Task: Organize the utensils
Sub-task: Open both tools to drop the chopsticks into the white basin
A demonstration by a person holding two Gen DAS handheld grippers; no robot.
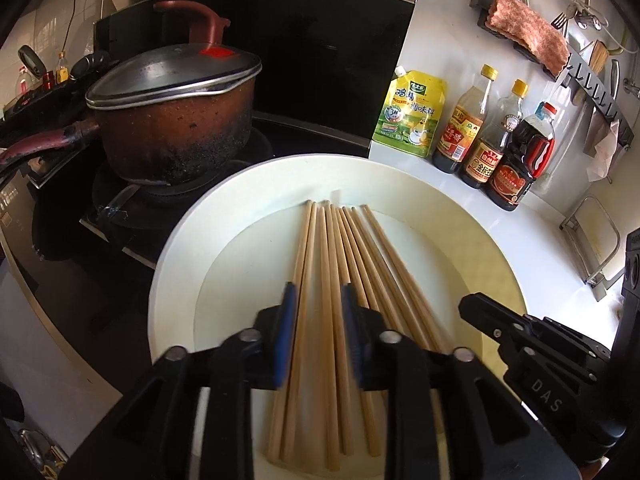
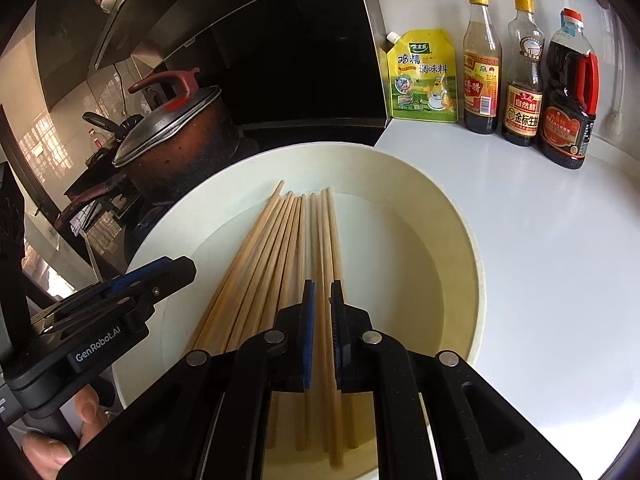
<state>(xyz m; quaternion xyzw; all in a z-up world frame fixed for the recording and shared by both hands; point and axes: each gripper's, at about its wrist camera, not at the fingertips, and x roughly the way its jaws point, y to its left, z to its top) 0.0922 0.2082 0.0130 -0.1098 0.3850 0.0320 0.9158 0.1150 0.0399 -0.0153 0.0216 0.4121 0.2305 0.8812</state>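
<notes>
A white bench (image 2: 520, 248) gleams in daylight in a small kitchen. Sauce bottles (image 2: 520, 76) and a yellow pouch (image 2: 424, 80) line the far wall. On the left, a lidded pot (image 1: 172, 120) sits on a black stove (image 1: 120, 216); a rack (image 1: 600, 92) hangs on the right wall.

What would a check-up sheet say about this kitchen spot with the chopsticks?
Surface: white counter, beside a dark stove.
Job's things: wooden chopsticks lie bunched on a white plate.
Clutter: yellow pouch and three sauce bottles by the wall.
Grippers: left gripper open, chopsticks between its jaws; right gripper shut, one chopstick showing in the slit, grip unclear.
Cables: a thin cord on the far tiles, perhaps.
Surroundings: lidded pot on the stove; wall rack with a cloth.
</notes>
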